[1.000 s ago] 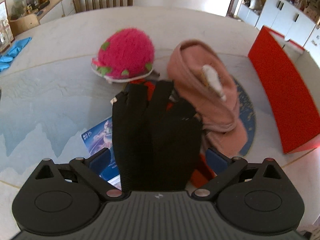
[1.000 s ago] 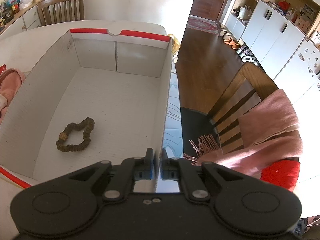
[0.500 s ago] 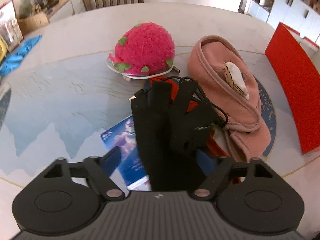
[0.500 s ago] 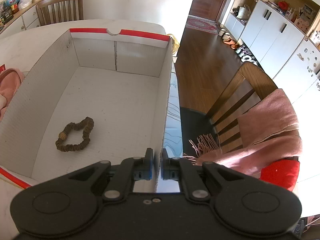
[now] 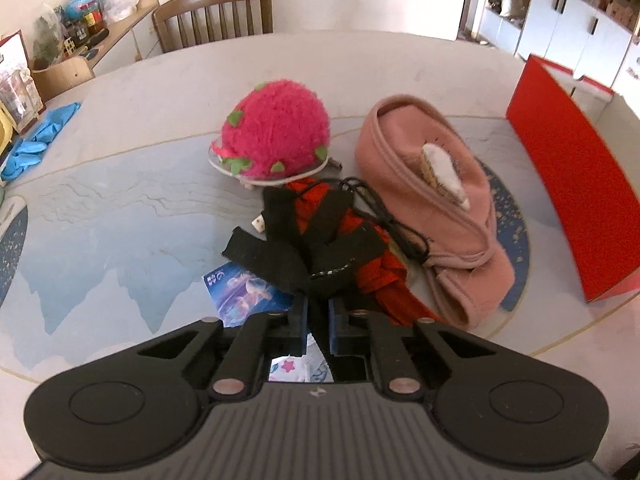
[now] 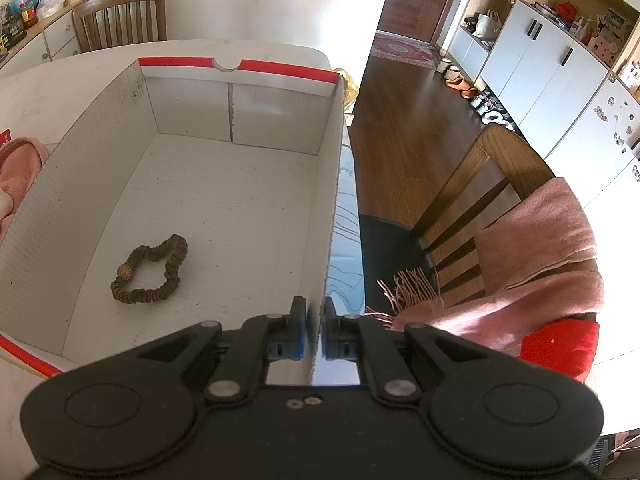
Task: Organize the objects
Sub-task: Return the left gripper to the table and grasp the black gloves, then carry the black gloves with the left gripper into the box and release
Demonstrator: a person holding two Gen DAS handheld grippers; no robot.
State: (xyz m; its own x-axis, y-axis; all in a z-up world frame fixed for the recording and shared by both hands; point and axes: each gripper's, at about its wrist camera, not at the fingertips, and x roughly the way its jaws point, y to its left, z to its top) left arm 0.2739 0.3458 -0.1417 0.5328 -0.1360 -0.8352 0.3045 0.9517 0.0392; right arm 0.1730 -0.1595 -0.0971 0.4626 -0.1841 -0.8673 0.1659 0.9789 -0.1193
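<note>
On the worktop (image 5: 120,128), the left claw (image 5: 318,312) pinches a black glove (image 5: 304,248) lying over red cloth (image 5: 380,276), beside a pink hat (image 5: 432,184). The right claw (image 6: 314,334) pinches the white box's wall (image 6: 334,200); a brown scrunchie (image 6: 150,270) lies inside.

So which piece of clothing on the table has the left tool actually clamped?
The black fingerless glove, pinched at its cuff; the fuzzy pink hat lies free.

Left wrist cam looks down-forward over the worktop (image 5: 132,208), close to the clothes pile. Right wrist cam sits at the box (image 6: 240,120) wall, facing inside and across the floor. Shared: box, pink hat (image 5: 432,200) (image 6: 18,172).
</note>
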